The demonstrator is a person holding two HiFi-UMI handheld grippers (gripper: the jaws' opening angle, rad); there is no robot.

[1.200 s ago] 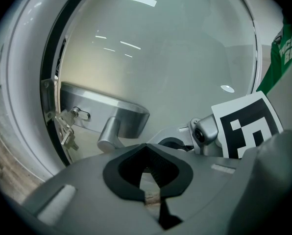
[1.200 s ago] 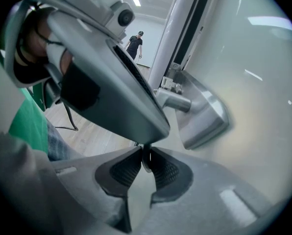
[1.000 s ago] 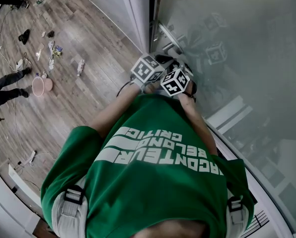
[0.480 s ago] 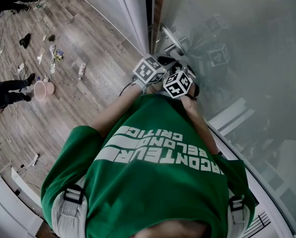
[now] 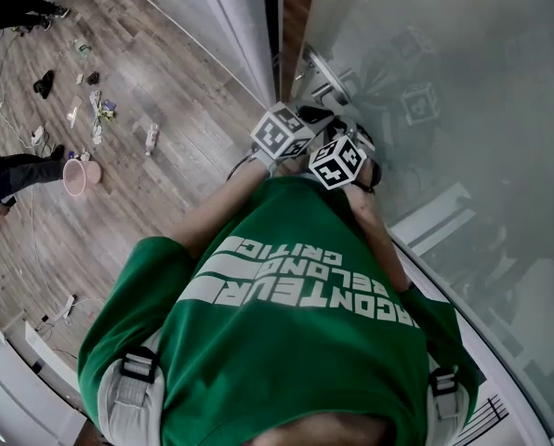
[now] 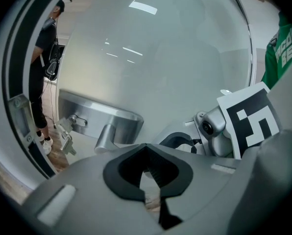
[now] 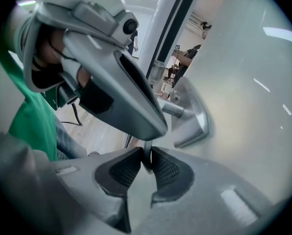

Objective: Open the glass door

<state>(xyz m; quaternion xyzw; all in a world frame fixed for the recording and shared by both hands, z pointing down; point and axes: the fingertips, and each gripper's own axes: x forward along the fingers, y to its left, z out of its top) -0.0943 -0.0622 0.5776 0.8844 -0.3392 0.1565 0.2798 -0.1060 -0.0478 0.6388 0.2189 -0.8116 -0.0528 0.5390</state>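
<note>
The right tool (image 7: 146, 151) pinches the lever (image 7: 146, 161), of which only a thin metal edge shows between the two ribbed pads (image 7: 168, 170). The pads lie against it on either side, though the jaws have just been easing apart. In the right gripper view the left tool (image 6: 146, 151) crosses just above. Its grey body slants down so that its tip sits right over the right tool's jaws. Its own pads are pressed together at the tips, and nothing shows between them. In the head view the two tools sit side by side, the left cube (image 5: 282, 132) almost touching the right cube (image 5: 337, 161). A person in a green shirt (image 5: 296, 333) holds them out, forearms reaching forward.

Just beyond the tools is the handle (image 6: 99, 116), a brushed-metal plate fixed to the door (image 5: 444, 54). A round stub stands out from the plate toward the tools. A small metal piece hangs at the plate's end nearest the door's edge. The door is frosted glass and fills the right side of the head view, dimly mirroring the cubes. A narrow gap shows between its edge and the white frame (image 5: 249, 26), with brown boards seen through it.

To the left lies a wooden floor (image 5: 165, 184) with small things scattered on it. A pink bowl (image 5: 75, 175) is among them, near the legs (image 5: 17, 170) of another person. In the left gripper view a bystander (image 6: 45, 48) in dark clothes stands past the door's edge.
</note>
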